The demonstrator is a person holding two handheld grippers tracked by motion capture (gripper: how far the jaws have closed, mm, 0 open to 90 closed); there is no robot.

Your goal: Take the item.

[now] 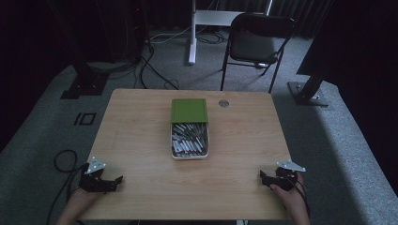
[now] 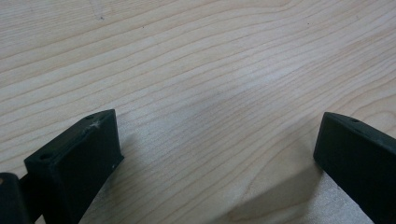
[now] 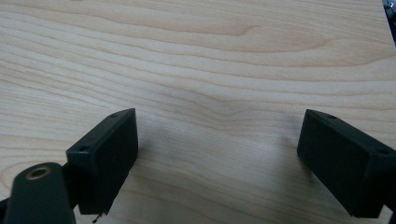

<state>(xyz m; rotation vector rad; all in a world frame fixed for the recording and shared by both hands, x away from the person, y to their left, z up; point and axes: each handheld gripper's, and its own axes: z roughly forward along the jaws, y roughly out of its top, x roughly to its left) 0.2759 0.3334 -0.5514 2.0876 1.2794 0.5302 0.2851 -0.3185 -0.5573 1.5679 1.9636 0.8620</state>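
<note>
Wood table (image 1: 141, 140) seen from above, a white tray (image 1: 189, 156) near its centre, full of small grey and white stick-like pieces, too small to tell what they are. A green lid (image 1: 189, 110) lies over the tray's far end, touching it, covering part of it. Small round grey disc (image 1: 224, 103) just right of the lid, at the far edge. Left gripper (image 1: 109, 182) sits at the near left corner of the table, held by the left hand (image 1: 77, 204); right gripper (image 1: 268, 177) at the near right corner, held by the right hand (image 1: 293, 199). Both well apart from the tray. Left gripper view: jaws spread wide, bare wood grain between them, nothing held. Right gripper view: same, jaws spread wide over bare table. Black folding chair (image 1: 256, 42) stands on grey carpet beyond the table, cables on the floor at the left.
</note>
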